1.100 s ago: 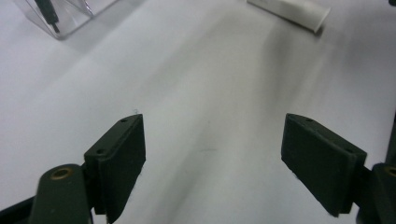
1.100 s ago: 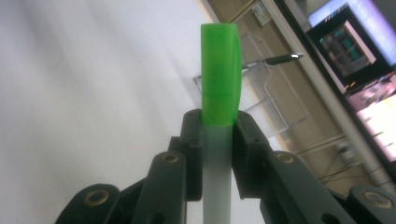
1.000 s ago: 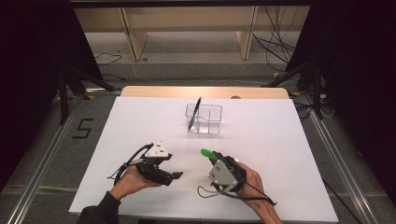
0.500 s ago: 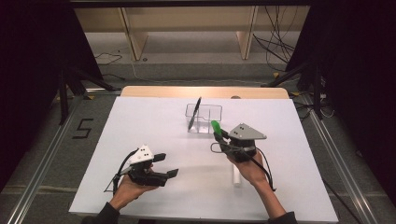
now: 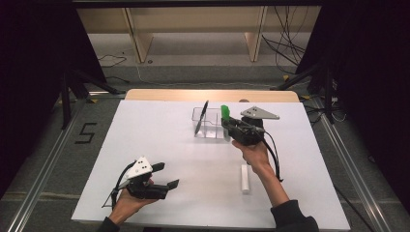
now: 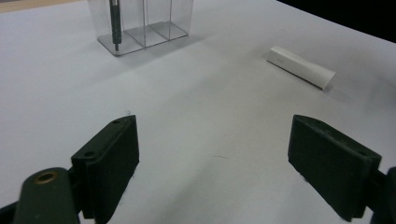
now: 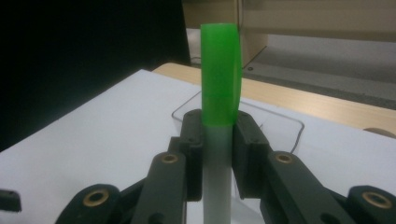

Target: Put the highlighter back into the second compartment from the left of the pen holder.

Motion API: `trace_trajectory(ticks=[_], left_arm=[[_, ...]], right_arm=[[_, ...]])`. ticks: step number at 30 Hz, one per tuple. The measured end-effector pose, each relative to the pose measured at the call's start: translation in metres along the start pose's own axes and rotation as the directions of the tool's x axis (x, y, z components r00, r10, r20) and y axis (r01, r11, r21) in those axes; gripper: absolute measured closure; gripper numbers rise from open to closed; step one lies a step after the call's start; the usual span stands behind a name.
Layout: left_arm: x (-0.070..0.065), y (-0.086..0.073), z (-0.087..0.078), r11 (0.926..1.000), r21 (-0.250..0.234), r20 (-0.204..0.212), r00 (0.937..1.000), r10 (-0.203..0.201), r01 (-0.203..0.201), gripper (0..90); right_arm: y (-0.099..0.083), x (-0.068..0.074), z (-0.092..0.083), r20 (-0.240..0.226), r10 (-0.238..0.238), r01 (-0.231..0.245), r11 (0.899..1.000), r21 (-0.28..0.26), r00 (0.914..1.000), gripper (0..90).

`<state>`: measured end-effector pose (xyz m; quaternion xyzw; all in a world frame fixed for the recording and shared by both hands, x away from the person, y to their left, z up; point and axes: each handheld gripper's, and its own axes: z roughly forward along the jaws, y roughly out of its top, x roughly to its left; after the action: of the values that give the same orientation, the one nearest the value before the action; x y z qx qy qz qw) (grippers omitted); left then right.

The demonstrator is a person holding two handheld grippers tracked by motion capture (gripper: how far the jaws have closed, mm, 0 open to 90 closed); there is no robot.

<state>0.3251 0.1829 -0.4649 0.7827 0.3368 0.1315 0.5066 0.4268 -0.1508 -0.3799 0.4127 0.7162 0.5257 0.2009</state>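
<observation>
Near the left front of the table, the left gripper rests low with nothing between its jaws; they stand wide and have just been opening further. To the right, a white tube lies flat, well apart from both grippers. Farther back, the right gripper is clamped on a marker, held upright just beside the right end of the clear box. A black pen leans in the box's left compartment.

The marker looks light, stiff and smooth, so it could slip or pivot. The grip on the pale barrel just under the green cap seems sound. Its lower end is cut off in the right gripper view, and I cannot tell which compartment it hangs over.
</observation>
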Motion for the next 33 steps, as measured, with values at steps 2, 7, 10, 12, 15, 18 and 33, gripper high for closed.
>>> trace_trajectory(ticks=[2, 7, 10, 12, 15, 18, 33], left_arm=[[0.001, 0.0, -0.002, 0.9999, -0.015, -0.008, 1.0, 0.0, -0.001, 16.2], [0.003, -0.001, -0.005, 0.9991, -0.039, -0.017, 0.9997, -0.019, 0.018, 16.2], [0.003, -0.001, -0.004, 0.9993, -0.037, -0.015, 0.9998, -0.012, 0.011, 16.2], [0.003, -0.001, -0.004, 0.9992, -0.04, -0.014, 0.9998, -0.01, 0.01, 16.2], [0.003, -0.001, -0.003, 0.9992, -0.039, -0.011, 0.9999, -0.01, 0.01, 16.2], [0.003, -0.002, -0.003, 0.9992, -0.039, -0.008, 0.9999, -0.011, 0.011, 16.0], [0.005, -0.001, -0.004, 0.9982, -0.056, -0.013, 0.9997, -0.023, 0.022, 15.8]], right_arm=[[0.005, -0.002, 0.004, 0.004, 0.012, -0.012, 1.0, -0.005, 0.9999, 76.7], [0.016, -0.005, 0.013, 0.011, 0.041, -0.041, 0.999, -0.014, 0.9991, 76.7], [0.021, -0.006, 0.02, 0.009, 0.057, -0.057, 0.998, -0.018, 0.9983, 76.7], [0.024, -0.005, 0.024, 0.012, 0.058, -0.058, 0.998, -0.017, 0.9983, 76.7], [0.029, -0.005, 0.031, 0.016, 0.061, -0.061, 0.998, -0.018, 0.998, 76.7], [0.033, -0.006, 0.038, 0.016, 0.08, -0.08, 0.997, -0.021, 0.9967, 76.7], [0.044, -0.009, 0.068, 0.043, 0.12, -0.119, 0.993, -0.012, 0.9919, 76.7]])
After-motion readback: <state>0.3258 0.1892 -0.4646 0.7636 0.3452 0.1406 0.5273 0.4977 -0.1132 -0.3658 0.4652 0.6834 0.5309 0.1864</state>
